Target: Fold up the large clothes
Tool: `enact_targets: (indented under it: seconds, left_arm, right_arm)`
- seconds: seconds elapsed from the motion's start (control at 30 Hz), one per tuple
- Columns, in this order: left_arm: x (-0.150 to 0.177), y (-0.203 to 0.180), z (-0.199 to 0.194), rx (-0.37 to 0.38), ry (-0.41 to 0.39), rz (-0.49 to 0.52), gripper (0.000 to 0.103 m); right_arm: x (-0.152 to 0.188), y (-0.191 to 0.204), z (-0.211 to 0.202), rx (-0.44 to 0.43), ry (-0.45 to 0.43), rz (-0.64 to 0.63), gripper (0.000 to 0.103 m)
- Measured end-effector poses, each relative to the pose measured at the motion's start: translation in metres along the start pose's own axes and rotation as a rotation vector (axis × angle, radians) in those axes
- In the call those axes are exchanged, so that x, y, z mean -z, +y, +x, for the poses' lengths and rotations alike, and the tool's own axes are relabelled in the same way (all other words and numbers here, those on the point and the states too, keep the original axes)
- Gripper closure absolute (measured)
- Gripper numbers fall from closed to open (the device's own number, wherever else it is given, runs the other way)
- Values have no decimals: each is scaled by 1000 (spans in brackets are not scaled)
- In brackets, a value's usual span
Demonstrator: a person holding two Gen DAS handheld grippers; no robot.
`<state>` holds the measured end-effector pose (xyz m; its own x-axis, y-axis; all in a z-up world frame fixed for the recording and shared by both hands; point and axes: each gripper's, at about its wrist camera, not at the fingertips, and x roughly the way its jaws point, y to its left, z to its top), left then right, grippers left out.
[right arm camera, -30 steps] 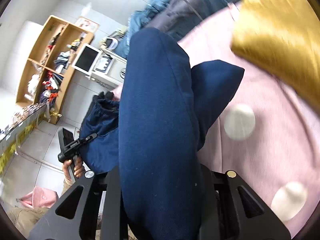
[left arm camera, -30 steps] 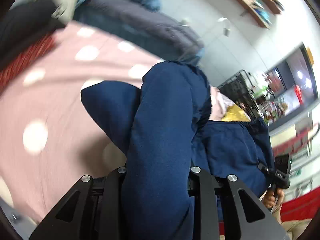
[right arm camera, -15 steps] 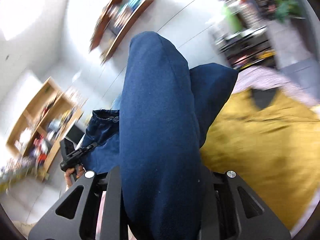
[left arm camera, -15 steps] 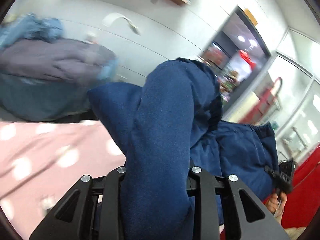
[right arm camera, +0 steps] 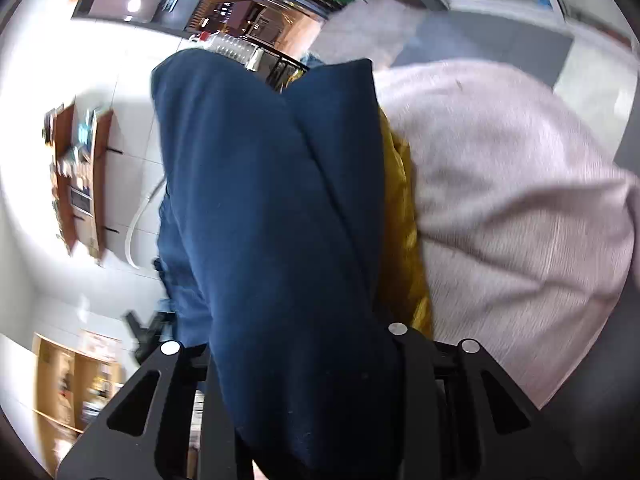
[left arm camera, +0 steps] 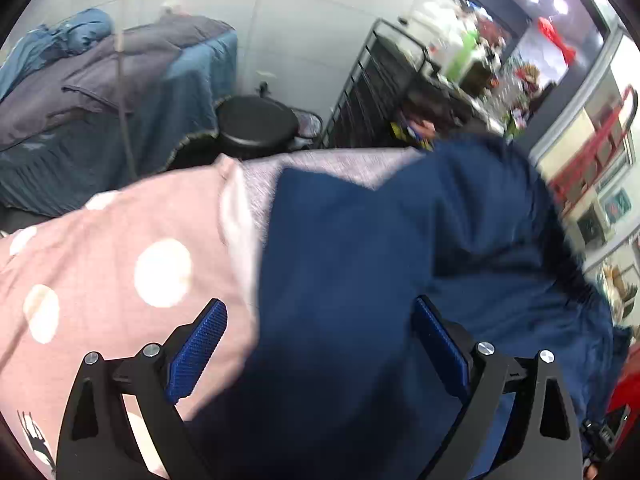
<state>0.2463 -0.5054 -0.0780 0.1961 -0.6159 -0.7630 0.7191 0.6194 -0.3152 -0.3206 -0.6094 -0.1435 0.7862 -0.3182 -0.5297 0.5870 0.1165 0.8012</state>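
Pink polka-dot bedding (left arm camera: 120, 248) occupies the left of the left wrist view, with a heap of grey and blue clothing (left arm camera: 112, 92) behind it against the tiled wall and a round black stool (left arm camera: 258, 126) beside that heap. The left gripper (left arm camera: 320, 344) has its jaws spread wide, blue ribbed pads (left arm camera: 200, 348) exposed and clasping nothing; the navy garment (left arm camera: 400, 280) lies between and beyond the fingers, draped over the bedding and partly over a pale grey cloth (left arm camera: 320, 164). A black wire rack (left arm camera: 380, 92) stands further right. In the right wrist view, wooden wall shelves (right arm camera: 80, 176) show at the left. The right gripper (right arm camera: 304, 356) is clenched on a thick bunched fold of the navy garment (right arm camera: 272, 208), which rises upright from between the fingers. Just beside the fold on the right lies a mustard-yellow cloth (right arm camera: 404, 248), touching it, and then a large pale pinkish-grey cloth (right arm camera: 520, 200) fills the right side. Both views are partly blurred.
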Motion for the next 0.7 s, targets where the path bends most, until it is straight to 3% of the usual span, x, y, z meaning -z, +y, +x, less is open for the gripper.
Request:
enact_targets:
  seconds: [0.1, 0.17, 0.23, 0.3, 0.43, 0.6, 0.7]
  left_arm:
    - [-16, 40, -28, 42, -85, -124, 9]
    - [-20, 82, -52, 45, -146, -260, 9]
    - [-16, 101, -67, 57, -153, -307, 9]
    - [-5, 104, -79, 39, -154, -289, 9]
    - [45, 81, -99, -40, -140, -143, 9]
    - [107, 57, -123, -34, -182, -113, 6]
    - [135, 38, -133, -69, -191, -79, 6]
  right_arm:
    - [-2, 6, 6, 37, -8, -26, 68]
    - [-4, 6, 8, 40, -2, -27, 67]
    - [0, 4, 13, 28, -1, -21, 63]
    - [-2, -3, 13, 25, -2, -22, 53]
    - [0, -3, 4, 69, -13, -41, 38]
    - [1, 13, -15, 151, -59, -114, 32]
    - [4, 21, -32, 195, -99, -131, 28]
